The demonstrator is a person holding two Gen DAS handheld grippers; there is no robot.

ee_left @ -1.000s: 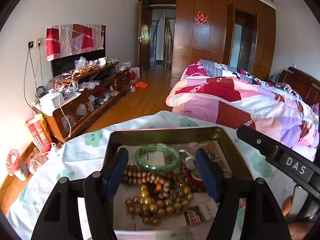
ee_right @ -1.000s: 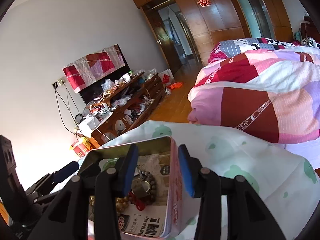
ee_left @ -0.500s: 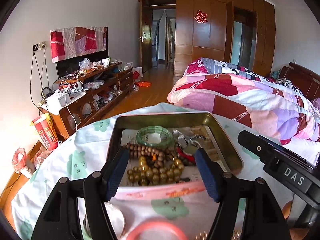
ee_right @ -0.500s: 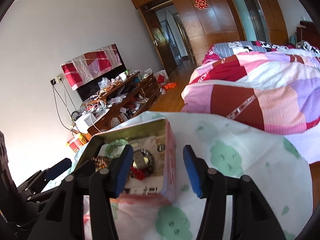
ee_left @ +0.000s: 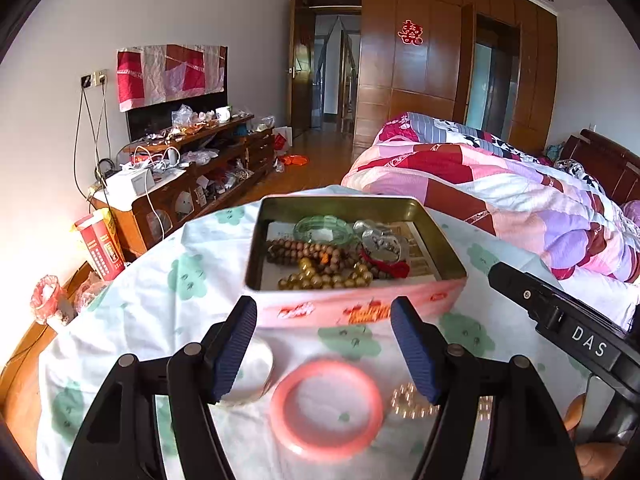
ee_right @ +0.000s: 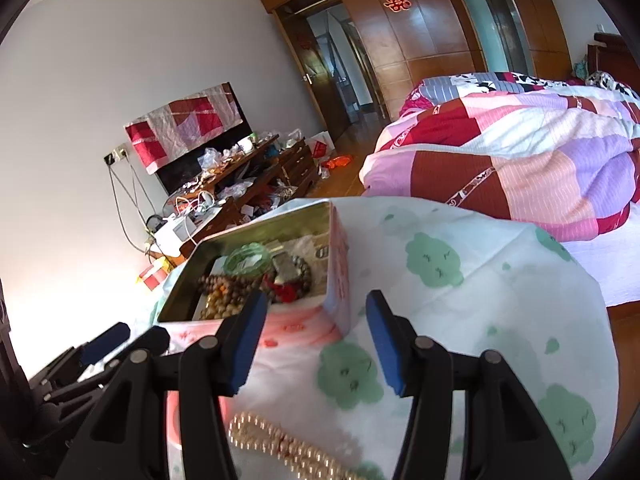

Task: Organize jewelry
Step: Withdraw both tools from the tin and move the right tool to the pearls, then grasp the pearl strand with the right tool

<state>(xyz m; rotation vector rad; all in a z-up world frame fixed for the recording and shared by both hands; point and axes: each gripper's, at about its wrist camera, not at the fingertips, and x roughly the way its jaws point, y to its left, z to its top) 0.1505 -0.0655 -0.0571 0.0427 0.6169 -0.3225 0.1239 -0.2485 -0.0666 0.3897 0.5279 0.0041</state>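
Seen from two wrist cameras: a table under a white cloth [ee_left: 168, 292] printed with green shapes. Toward the cloth's far edge, an open pink tin [ee_left: 356, 308], already loaded with a green bangle [ee_left: 324, 229], brown bead strings [ee_left: 308, 250], yellow beads [ee_left: 320, 280] and a silver piece on red cord [ee_left: 382, 245]. Along the near edge, still loose: a pink bangle [ee_left: 326, 406], a white bangle [ee_left: 256, 372] at its left, a pale bead string [ee_right: 280, 440] at its right.

Left gripper [ee_left: 324, 354] hung over the pink bangle, jaws wide, holding nothing. Right gripper [ee_right: 314, 344] sat near the tin's right corner, jaws moderately apart, empty.

Probably best done by lowering over one loose piece, pinching a bangle across its rim, lifting clear of the tin's wall before release.

Readable: "DAS" on the right tool; a red double-happiness sign [ee_left: 411, 32] on the wardrobe. Red print on the tin too blurred to read.
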